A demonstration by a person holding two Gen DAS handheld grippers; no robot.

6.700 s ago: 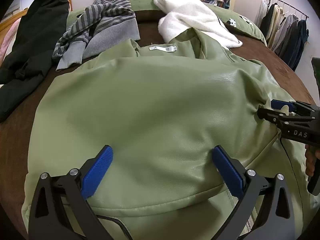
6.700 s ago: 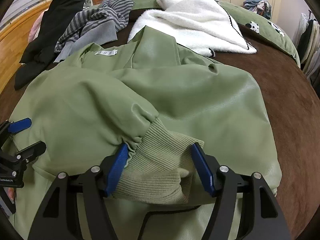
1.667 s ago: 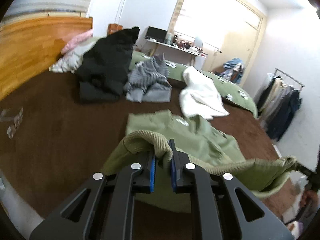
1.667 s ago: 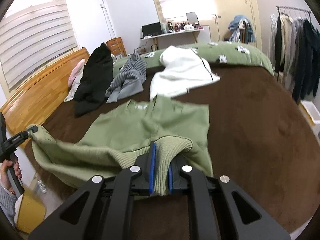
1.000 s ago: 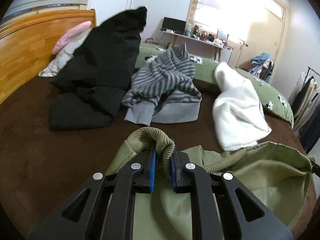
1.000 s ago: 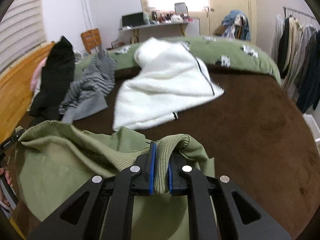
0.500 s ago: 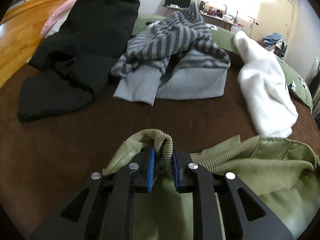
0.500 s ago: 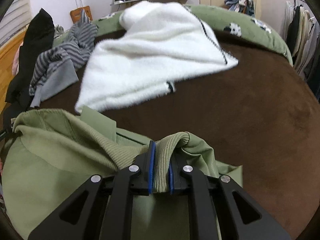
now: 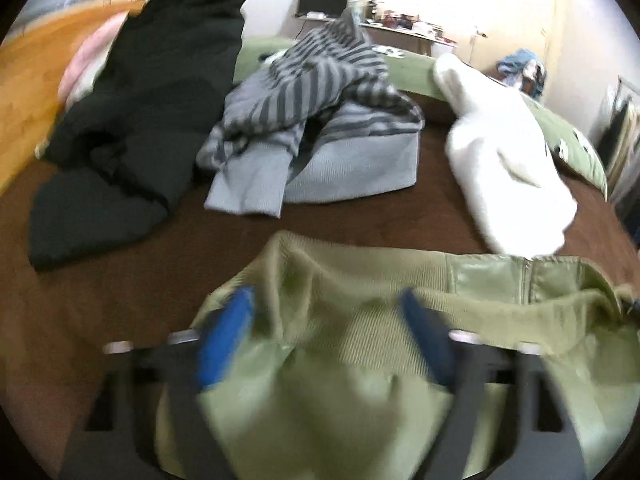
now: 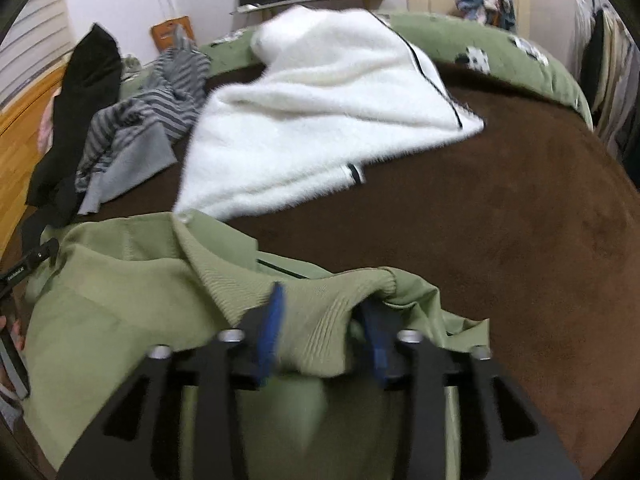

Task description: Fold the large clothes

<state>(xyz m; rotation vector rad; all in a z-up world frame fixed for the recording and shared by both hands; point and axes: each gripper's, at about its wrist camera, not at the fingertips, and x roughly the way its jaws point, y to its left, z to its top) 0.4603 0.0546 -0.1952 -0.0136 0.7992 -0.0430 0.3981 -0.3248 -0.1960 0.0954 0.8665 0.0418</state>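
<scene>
Both my grippers spread over the olive-green faux-leather jacket [image 9: 360, 360] on the brown bedspread [image 10: 500, 240].
My left gripper [image 9: 326, 334] gapes wide; only its view shows the jacket's zipper. My right gripper [image 10: 324, 328] stands parted around ribbed hem.

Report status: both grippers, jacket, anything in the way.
Left gripper open. Right gripper open, ribbed hem between pads. Green jacket folded on bed. White fleece touches its far edge.
</scene>
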